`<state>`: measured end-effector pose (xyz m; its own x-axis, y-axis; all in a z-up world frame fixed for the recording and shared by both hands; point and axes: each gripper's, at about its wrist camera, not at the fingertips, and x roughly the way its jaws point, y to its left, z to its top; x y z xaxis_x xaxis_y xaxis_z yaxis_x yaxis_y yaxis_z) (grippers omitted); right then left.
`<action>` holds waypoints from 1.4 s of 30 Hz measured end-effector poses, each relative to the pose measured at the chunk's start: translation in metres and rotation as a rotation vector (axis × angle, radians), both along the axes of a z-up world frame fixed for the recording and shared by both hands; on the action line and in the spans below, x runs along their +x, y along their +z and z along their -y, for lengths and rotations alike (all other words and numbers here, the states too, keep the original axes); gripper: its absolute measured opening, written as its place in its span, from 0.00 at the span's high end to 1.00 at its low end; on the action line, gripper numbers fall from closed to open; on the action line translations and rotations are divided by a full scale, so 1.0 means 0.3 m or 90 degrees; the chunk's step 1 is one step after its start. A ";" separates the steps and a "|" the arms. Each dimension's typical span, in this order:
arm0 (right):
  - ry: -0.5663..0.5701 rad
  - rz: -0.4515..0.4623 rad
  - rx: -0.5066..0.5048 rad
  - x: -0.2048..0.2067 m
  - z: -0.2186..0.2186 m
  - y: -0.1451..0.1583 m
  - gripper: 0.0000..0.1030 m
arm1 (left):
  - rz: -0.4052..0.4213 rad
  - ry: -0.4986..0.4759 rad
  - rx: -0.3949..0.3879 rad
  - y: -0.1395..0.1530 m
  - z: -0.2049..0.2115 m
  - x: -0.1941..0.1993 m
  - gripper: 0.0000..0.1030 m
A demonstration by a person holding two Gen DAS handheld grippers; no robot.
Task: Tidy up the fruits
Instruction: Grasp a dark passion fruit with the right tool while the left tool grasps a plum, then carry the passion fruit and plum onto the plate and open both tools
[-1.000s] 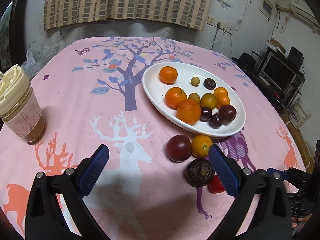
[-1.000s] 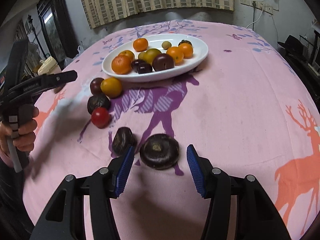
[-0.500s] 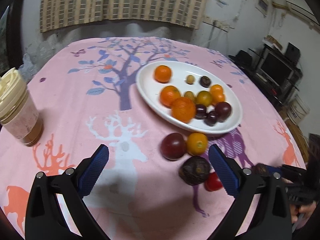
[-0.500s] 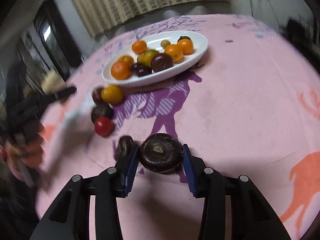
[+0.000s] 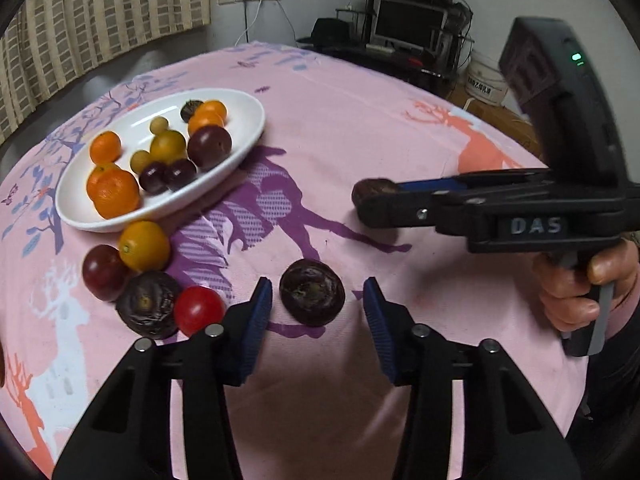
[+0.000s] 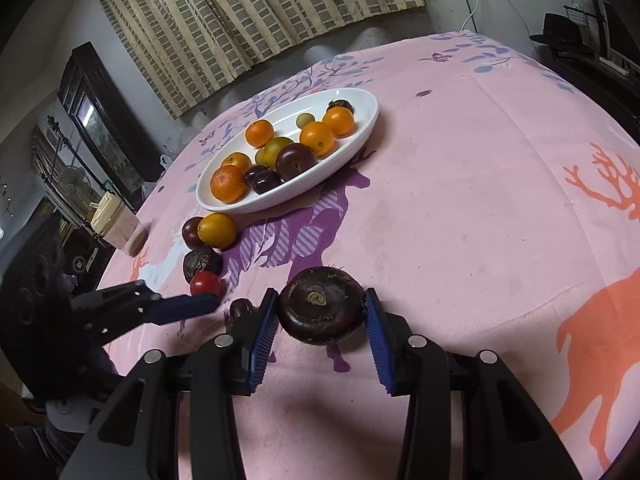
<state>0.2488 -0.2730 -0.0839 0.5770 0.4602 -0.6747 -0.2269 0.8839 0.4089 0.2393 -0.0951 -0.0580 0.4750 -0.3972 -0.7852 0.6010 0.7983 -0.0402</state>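
Note:
A white oval plate [image 5: 248, 136] [image 6: 360, 136] holds several oranges, plums and small yellow fruits. My right gripper [image 6: 320, 316] is shut on a large dark round fruit [image 6: 320, 308] and holds it just above the cloth; it also shows in the left wrist view [image 5: 374, 192]. My left gripper [image 5: 318, 312] is open around a dark wrinkled fruit [image 5: 312, 298] that lies on the cloth. To its left lie a red tomato [image 5: 198, 310], another dark wrinkled fruit [image 5: 146, 306], a plum [image 5: 102, 272] and a yellow-orange fruit [image 5: 144, 246].
The round table has a pink cloth [image 6: 480, 200] with deer and tree prints. A lidded cup [image 6: 118, 226] stands at the table's left edge. A TV stand and shelves [image 5: 412, 28] stand beyond the table. A curtain [image 6: 260, 12] hangs behind.
My right gripper has shut on the large dark fruit and lifted it slightly. My left gripper has swung right and narrowed around the dark wrinkled fruit near the tomato.

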 end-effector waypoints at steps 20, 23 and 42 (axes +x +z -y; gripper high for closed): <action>-0.005 0.015 -0.007 -0.007 0.003 0.006 0.58 | -0.037 0.036 -0.019 -0.031 0.008 0.033 0.65; 0.005 0.022 -0.004 0.003 -0.011 0.019 0.58 | -0.011 0.061 -0.059 0.035 -0.044 0.048 0.65; -0.049 0.077 -0.056 0.494 -0.166 0.127 0.47 | 0.039 0.323 -0.095 0.169 -0.299 0.584 0.09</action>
